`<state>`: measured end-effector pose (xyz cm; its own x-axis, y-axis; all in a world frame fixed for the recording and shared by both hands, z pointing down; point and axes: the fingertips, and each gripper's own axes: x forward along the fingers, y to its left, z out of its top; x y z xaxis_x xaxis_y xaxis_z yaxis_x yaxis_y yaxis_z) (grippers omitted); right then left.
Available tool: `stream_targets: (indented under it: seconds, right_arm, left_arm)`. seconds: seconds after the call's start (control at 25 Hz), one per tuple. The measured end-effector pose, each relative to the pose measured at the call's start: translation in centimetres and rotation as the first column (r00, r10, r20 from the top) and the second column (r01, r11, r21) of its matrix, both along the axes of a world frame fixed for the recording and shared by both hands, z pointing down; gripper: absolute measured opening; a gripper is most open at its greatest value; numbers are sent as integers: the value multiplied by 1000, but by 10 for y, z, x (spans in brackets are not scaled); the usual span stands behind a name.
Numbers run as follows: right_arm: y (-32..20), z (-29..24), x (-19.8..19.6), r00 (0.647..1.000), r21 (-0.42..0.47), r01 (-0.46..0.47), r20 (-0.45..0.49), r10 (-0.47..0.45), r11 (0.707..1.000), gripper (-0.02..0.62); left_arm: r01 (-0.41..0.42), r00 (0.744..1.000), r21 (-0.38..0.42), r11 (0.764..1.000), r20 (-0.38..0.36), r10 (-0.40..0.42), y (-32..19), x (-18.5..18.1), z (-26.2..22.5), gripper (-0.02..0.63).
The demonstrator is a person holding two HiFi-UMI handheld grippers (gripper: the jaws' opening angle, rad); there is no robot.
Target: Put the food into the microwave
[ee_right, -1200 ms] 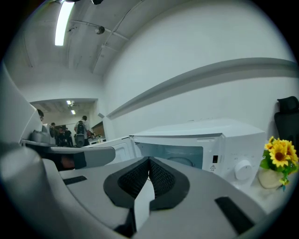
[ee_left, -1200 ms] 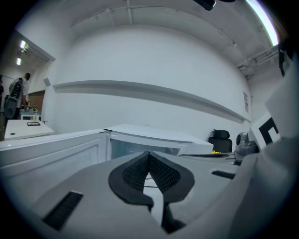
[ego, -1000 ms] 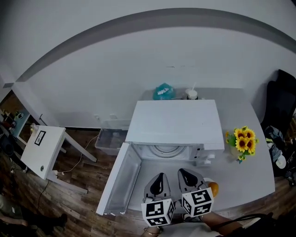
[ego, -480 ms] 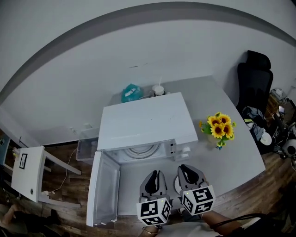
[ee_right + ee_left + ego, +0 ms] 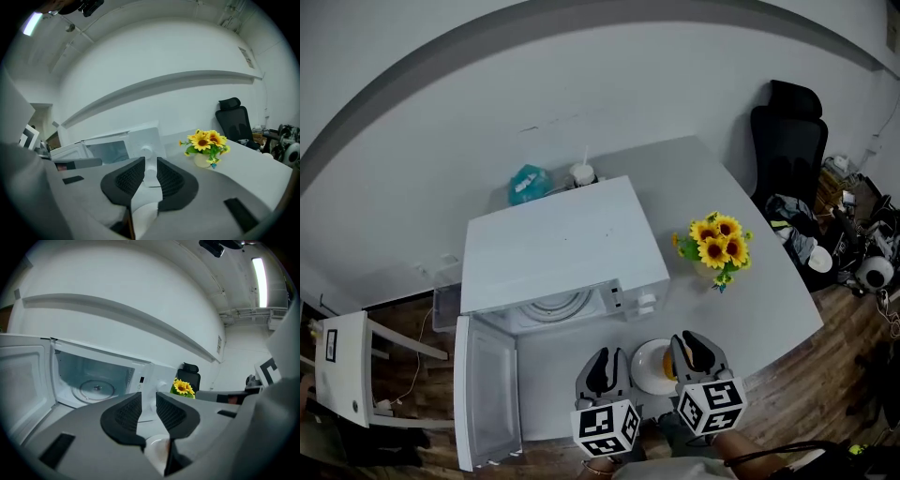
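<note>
A white plate [image 5: 649,367] with orange food [image 5: 669,364] sits on the grey table near its front edge. The plate lies between my two grippers. My left gripper [image 5: 600,367] hangs just left of it, jaws drawn close with only a narrow slit and nothing in them. My right gripper [image 5: 694,349] hovers over the plate's right rim, jaws likewise close and empty. The white microwave [image 5: 553,248] stands behind with its door [image 5: 487,392] swung open to the left and its glass turntable [image 5: 96,387] bare. The plate's rim [image 5: 157,448] shows under my left gripper [image 5: 148,404]. My right gripper [image 5: 151,171] faces the microwave's control panel [image 5: 143,145].
A vase of sunflowers [image 5: 714,248] stands right of the microwave. A teal bag [image 5: 528,185] and a lidded cup [image 5: 581,174] sit behind it. A black chair [image 5: 787,131] is beyond the table's right end. A white stool [image 5: 337,361] stands on the wood floor at left.
The head view has swung to the right, so the microwave sits further left. The plate, earlier mostly hidden by the right gripper, now shows between the two grippers.
</note>
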<state>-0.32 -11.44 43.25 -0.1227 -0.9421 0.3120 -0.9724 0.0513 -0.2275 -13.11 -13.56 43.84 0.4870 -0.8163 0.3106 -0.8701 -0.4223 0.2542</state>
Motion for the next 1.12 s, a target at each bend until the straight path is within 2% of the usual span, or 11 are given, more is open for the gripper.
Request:
stream_targets:
  seconds: [0.24,0.48,0.88,1.12]
  right_arm:
    - [17,41,41,994,-101,-106,13,108,989,66]
    - [33,91,61,986,-200,-157,25,165,967,66]
    - [58,167,67,984,-343,-147,46,174,928,66]
    - [53,186,62,984,-369,-126,68,162,921,64]
  left_arm:
    - [4,999,-82,997,39,-1,5,3,38,92]
    - [4,997,-192,981,79,12,14,5,91,92]
    - [3,991,-329,944,128,42,26,9,169,92]
    - [0,991,-374,928,124,50,26,10,191,92]
